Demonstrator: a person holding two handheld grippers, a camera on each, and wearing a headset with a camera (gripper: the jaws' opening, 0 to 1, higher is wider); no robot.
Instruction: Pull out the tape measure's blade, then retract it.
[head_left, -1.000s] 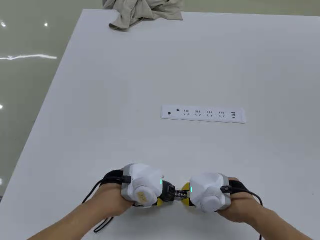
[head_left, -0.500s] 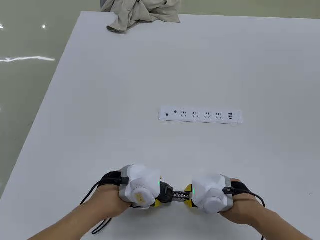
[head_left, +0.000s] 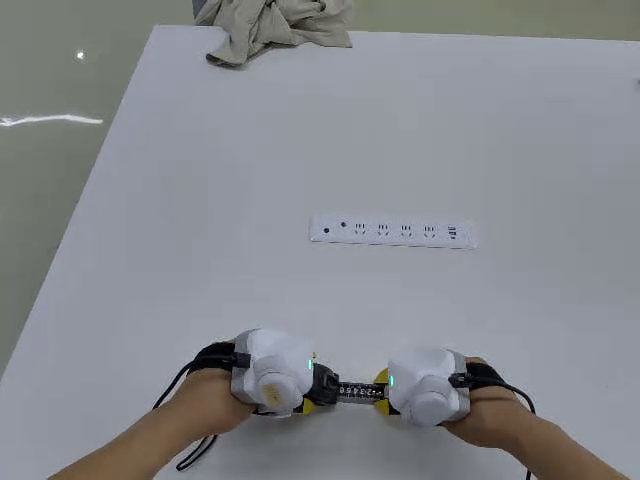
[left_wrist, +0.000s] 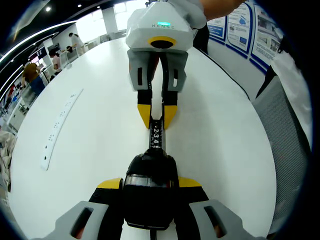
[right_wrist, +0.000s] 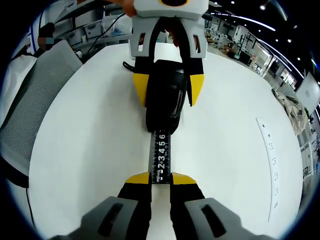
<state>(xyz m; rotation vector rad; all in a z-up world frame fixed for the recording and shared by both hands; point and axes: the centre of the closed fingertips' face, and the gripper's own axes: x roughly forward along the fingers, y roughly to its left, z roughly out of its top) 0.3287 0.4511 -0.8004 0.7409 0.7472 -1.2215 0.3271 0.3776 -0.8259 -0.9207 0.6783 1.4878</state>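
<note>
Left gripper view sets the left gripper (left_wrist: 150, 183) at the bottom centre. Its grey, yellow-tipped jaws are closed on the black plastic tape measure case (left_wrist: 150, 192), which fills the gap between them. From the case mouth, a short run of narrow metal blade printed with numerals (left_wrist: 155, 136) climbs the middle of the frame. It ends between the yellow tips of the right gripper (left_wrist: 156, 116), which are drawn almost together on the blade's end.

That pinch looks like the weak point. The tips hold a thin, smooth strip, and the spring inside presumably pulls against them. A quicker pull or a small roll of the hand could let the end slip, and the blade would snap back. If the two hands drift off one line, the blade may kink at the case mouth. The case could also turn in the left jaws.

Right gripper view shows, at lower centre, the numerals 2 to 6 between the tips and the case, and the tips closed flat across the blade. Left gripper view shows instead how deep the case sits in its jaws.

Head view places both grippers at bottom centre, low over the white table (head_left: 250, 180), though whether the case touches the table cannot be told. It also shows a white power strip (head_left: 392, 232) at mid-frame and a crumpled beige cloth (head_left: 275, 25) at the top edge, both well apart from the work.
</note>
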